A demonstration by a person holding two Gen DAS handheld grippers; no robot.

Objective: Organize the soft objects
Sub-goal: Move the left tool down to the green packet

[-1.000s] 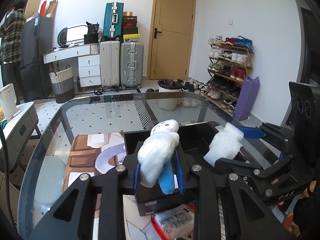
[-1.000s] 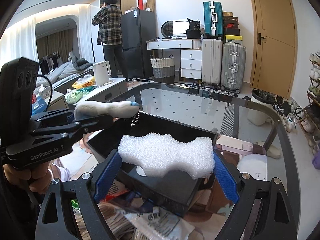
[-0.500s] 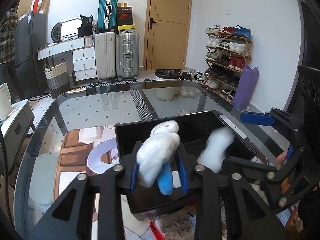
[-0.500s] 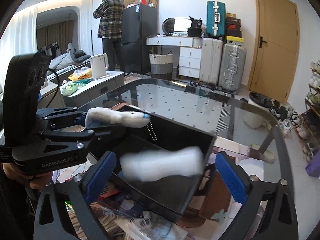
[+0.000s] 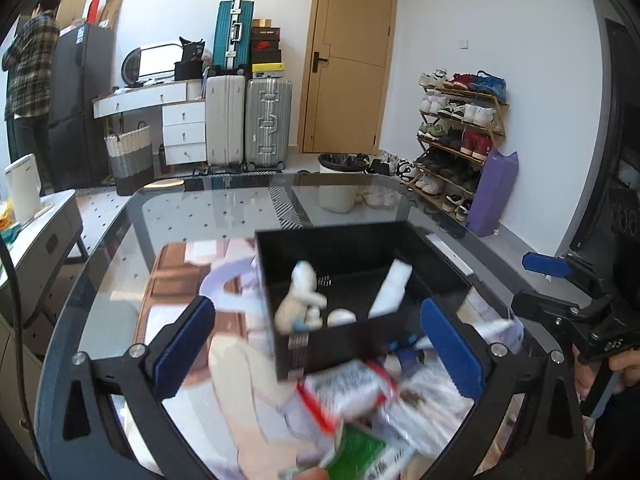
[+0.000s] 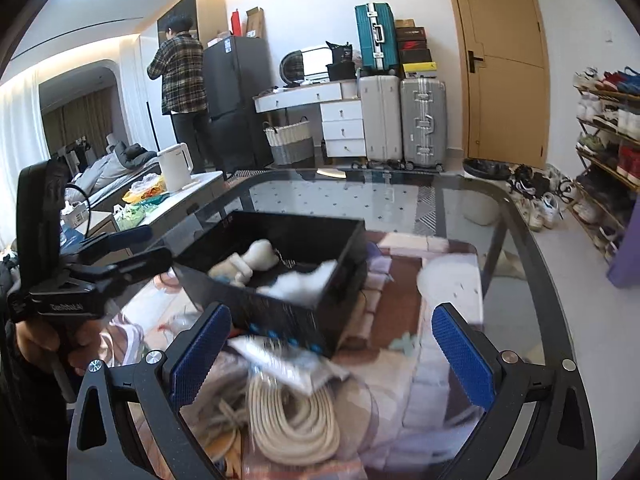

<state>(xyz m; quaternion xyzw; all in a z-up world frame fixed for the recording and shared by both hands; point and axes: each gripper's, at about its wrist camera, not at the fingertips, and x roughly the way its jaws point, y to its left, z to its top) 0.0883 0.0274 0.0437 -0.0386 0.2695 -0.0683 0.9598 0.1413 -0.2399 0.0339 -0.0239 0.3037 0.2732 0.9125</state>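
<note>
Both hand-held grippers are hanging released above the glass bench (image 5: pixel 168 216), each with nothing between its blue pads.

The left hand-held gripper (image 5: pixel 320 344) is facing a black box (image 5: pixel 352 344) lying just ahead of its spread fingers; inside, a white plush toy (image 5: pixel 300 304) is leaning at the near-left and a white foam piece (image 5: pixel 394 288) is propped against the right wall. The right hand-held gripper (image 6: pixel 326 354) is showing the same black box (image 6: pixel 280 316) ahead and to its left, with a coiled rope (image 6: pixel 292 424) lying beneath its open fingers.
</note>
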